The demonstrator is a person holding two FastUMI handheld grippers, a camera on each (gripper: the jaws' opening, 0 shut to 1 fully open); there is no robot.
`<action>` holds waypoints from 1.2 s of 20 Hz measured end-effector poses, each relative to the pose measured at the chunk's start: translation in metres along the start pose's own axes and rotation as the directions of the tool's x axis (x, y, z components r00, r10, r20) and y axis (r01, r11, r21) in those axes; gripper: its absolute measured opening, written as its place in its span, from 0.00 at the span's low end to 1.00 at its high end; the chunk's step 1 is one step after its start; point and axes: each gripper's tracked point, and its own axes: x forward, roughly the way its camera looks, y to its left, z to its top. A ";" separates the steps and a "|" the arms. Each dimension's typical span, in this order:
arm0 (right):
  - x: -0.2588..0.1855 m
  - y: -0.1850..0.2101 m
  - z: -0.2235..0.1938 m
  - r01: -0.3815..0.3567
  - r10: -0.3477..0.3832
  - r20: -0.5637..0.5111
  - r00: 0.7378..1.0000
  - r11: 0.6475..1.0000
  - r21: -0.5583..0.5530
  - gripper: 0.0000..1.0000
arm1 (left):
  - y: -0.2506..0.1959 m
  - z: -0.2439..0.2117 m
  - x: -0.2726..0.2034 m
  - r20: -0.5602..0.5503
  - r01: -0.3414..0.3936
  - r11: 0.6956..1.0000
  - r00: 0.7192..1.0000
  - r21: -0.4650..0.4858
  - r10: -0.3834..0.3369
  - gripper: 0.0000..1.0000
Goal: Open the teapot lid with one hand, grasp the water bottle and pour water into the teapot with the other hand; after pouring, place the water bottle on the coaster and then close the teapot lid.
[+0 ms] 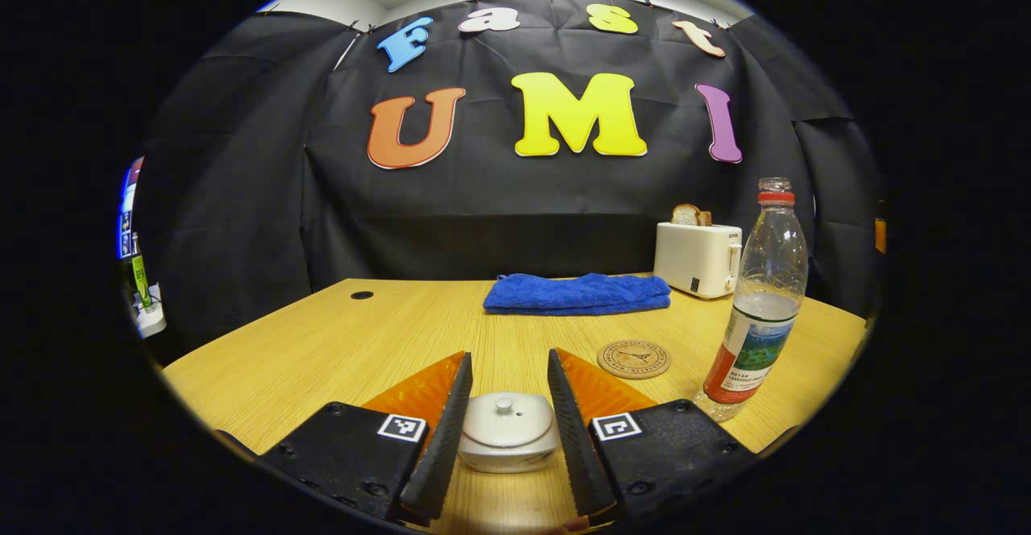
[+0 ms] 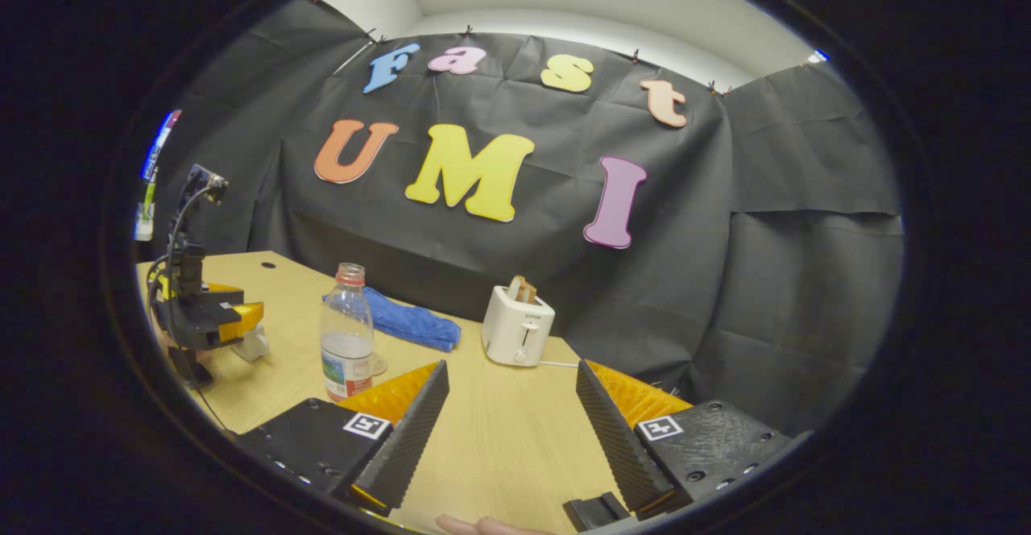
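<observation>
At the bottom centre of the left gripper view, the left gripper (image 1: 507,438) is spread around the small white ceramic teapot (image 1: 507,448) with its knobbed lid (image 1: 506,418); closing there could grip the body rather than the lid. The right gripper (image 2: 511,430) is spread over bare table, with the clear plastic water bottle (image 2: 346,333) at its left.

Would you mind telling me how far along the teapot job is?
Nothing looks done yet: the lid sits on the teapot. In hand: the open left claw straddles the lid without touching it. Left: lifting it, the open right claw grasping the uncapped water bottle, pouring, setting it on the coaster, closing.
</observation>
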 end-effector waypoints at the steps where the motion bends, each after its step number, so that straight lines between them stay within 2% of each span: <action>1: 0.000 0.001 -0.002 -0.001 0.001 -0.002 1.000 1.000 -0.001 0.95 | 0.001 -0.003 0.002 -0.011 0.000 1.000 1.000 0.002 0.000 0.53; 9: 0.000 0.016 -0.003 -0.024 0.024 -0.004 1.000 1.000 0.005 0.98 | 0.005 -0.004 0.009 -0.010 -0.004 1.000 1.000 -0.011 0.004 0.24; 14: 0.001 0.047 -0.009 -0.092 0.092 -0.008 0.996 0.995 0.023 0.98 | 0.004 -0.003 0.009 -0.011 0.010 1.000 1.000 -0.027 -0.011 0.10; 18: -0.001 0.088 -0.013 -0.178 0.178 0.019 0.984 0.984 0.023 0.96 | 0.008 0.003 0.005 -0.018 0.022 0.999 1.000 -0.045 -0.023 0.08; 21: 0.001 0.128 -0.030 -0.271 0.271 0.006 0.963 0.962 0.037 0.99 | 0.013 0.021 -0.004 0.007 0.038 0.996 0.999 -0.077 -0.038 0.07; 22: 0.004 0.141 -0.035 -0.296 0.296 -0.001 0.955 0.954 0.045 0.96 | 0.014 0.027 -0.008 0.018 0.043 0.995 0.999 -0.085 -0.041 0.07; 24: 0.013 0.158 -0.044 -0.319 0.321 -0.015 0.947 0.945 0.073 0.95 | 0.019 0.037 -0.015 0.033 0.042 0.996 0.999 -0.079 -0.039 0.07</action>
